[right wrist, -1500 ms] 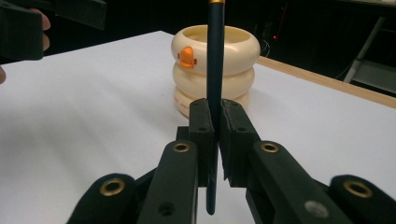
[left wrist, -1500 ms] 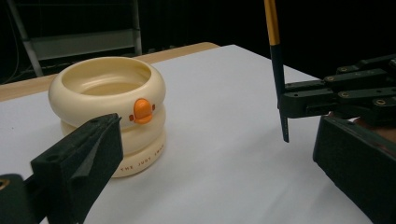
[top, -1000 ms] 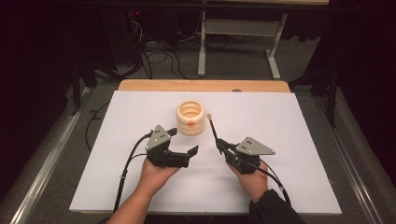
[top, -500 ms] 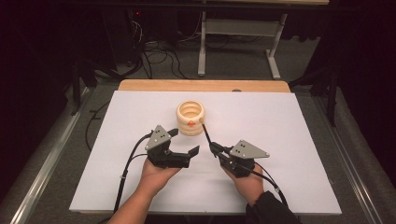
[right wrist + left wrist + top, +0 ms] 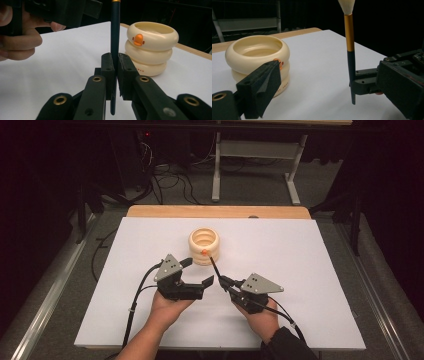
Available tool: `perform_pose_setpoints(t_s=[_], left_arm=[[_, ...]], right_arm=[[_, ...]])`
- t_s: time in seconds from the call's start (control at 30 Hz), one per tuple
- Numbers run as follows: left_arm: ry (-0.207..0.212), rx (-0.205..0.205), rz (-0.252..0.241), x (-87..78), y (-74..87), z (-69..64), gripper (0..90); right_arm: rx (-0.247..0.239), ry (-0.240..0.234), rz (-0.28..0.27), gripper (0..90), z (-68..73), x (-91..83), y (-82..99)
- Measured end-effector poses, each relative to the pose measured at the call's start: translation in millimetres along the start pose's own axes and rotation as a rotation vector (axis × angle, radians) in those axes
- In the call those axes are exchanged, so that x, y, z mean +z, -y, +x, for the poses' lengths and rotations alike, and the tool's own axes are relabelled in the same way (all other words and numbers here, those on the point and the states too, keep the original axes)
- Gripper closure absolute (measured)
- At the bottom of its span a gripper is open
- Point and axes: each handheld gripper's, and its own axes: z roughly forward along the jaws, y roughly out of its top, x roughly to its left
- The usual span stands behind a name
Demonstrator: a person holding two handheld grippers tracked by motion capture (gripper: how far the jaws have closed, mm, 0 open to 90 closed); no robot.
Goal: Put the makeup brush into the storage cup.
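Brush: my right claw [image 5: 114, 72] is closed tight on the brush [image 5: 115, 30], pinching the dark handle near its bottom end.
Brush direction: it points almost straight up in both claw views, soft white tip on top; from the high view [image 5: 212, 263] it leans toward the cup.
Cup: the cream duck cup [image 5: 204, 246] sits on the white surface [image 5: 310, 270], near the far end of the brush and past it.
Nearer hand: my right claw [image 5: 223, 281] is the one lined up with the cup.
Left claw: my left claw [image 5: 199, 271] is wide, with nothing in it; its jaws have just closed a tiny bit.
Left claw spot: it waits just beside the brush, apart from it, with the cup [image 5: 258, 60] near its one jaw.
Next move, I think: tip the brush over the cup's round hole and lower the handle in.
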Motion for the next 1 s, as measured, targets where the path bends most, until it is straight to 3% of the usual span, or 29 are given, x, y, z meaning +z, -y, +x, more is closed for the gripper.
perform_pose_setpoints(t_s=[0.43, 1.0], left_arm=[[0.012, -0.019, -0.003, -1.4, -2.0, -2.8, 21.1], [0.07, -0.011, -0.034, -5.9, -0.4, -1.4, 54.3]], right_arm=[[-0.017, -0.032, 0.002, 86.4, 8.9, 3.9, 0.2], [-0.025, -0.046, 0.004, 86.4, 14.9, 6.1, 0.3]])
